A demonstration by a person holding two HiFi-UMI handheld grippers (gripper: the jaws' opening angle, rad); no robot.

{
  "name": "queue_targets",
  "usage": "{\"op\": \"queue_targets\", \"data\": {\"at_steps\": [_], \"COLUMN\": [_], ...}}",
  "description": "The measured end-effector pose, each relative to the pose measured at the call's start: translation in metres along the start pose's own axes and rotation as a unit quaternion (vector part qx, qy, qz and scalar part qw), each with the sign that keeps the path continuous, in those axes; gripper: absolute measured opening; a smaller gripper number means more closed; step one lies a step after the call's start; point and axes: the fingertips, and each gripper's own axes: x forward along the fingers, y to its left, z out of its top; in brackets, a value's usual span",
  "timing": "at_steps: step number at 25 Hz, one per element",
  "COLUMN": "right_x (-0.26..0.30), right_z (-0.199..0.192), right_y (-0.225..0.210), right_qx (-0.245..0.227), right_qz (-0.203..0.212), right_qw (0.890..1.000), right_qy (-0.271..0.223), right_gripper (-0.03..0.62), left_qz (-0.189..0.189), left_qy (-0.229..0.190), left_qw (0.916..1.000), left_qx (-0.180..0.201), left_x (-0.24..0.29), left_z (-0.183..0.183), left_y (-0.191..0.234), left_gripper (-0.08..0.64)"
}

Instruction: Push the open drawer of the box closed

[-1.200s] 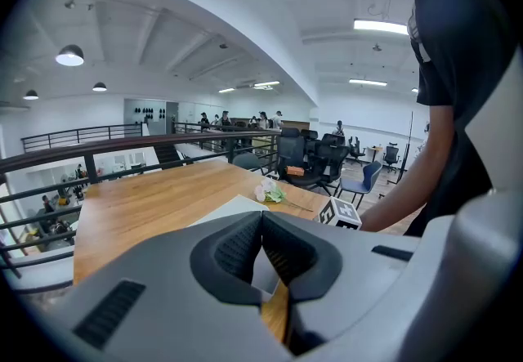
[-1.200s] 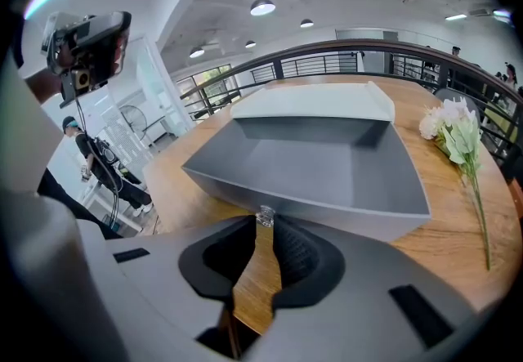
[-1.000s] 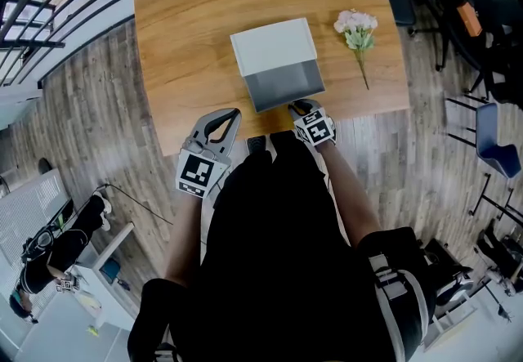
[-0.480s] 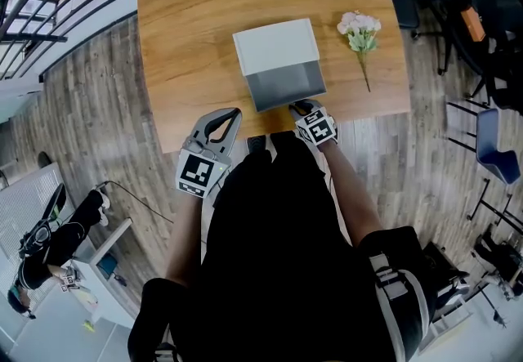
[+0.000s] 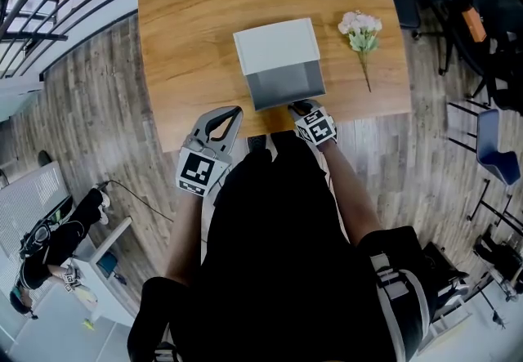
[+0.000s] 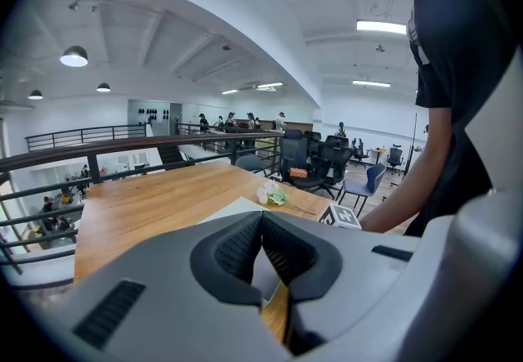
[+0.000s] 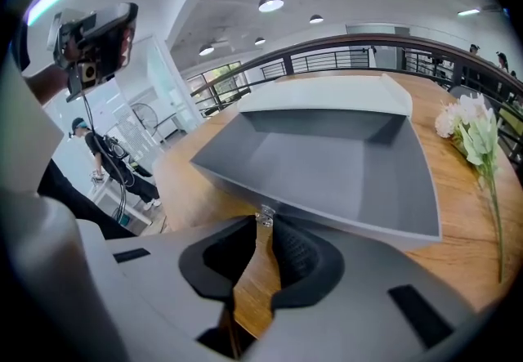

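Drawer (image 5: 284,84) open, right gripper (image 5: 301,105) at front

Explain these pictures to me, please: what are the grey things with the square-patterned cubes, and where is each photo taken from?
There is no robot here. A person holds a two-jaw clamp, called a gripper, in each hand; the patterned cubes are parts of the grippers. The top-down picture comes from a camera on the person's head. The other two come from cameras riding on each gripper, looking along its jaws. On the wooden table stands a white box with its grey drawer open, and beside it lies a sprig of pale flowers. The right gripper is closed on the small knob at the drawer's front. The left gripper is closed and empty, near the table's front edge.
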Motion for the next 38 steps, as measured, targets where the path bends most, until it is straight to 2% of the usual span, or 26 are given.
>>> {"op": "queue_targets", "data": {"at_steps": [8,12,21,38], "right_x": [-0.001,-0.002,0.003,0.013], "right_z": [0.001,0.014,0.034,0.056], "right_y": [0.0,0.0,-0.011,-0.028], "right_qx": [-0.002,-0.014,-0.022,-0.002], "right_qz": [0.004,0.002,0.007,0.022], "right_qw": [1.0,0.999,0.999,0.999], "right_qy": [-0.004,-0.029,-0.029,-0.042], "right_gripper": [0.078,0.077,0.077,0.077], "left_qz": [0.002,0.006,0.015,0.043], "left_qy": [0.001,0.001,0.002,0.002], "left_qw": [1.0,1.0,0.9999,0.999], "left_qx": [0.003,0.003,0.0,-0.01], "left_x": [0.002,0.002,0.002,0.014], "left_z": [0.002,0.0,0.005,0.012], "left_y": [0.002,0.003,0.009,0.022], "left_gripper": [0.023,0.023,0.023,0.023]}}
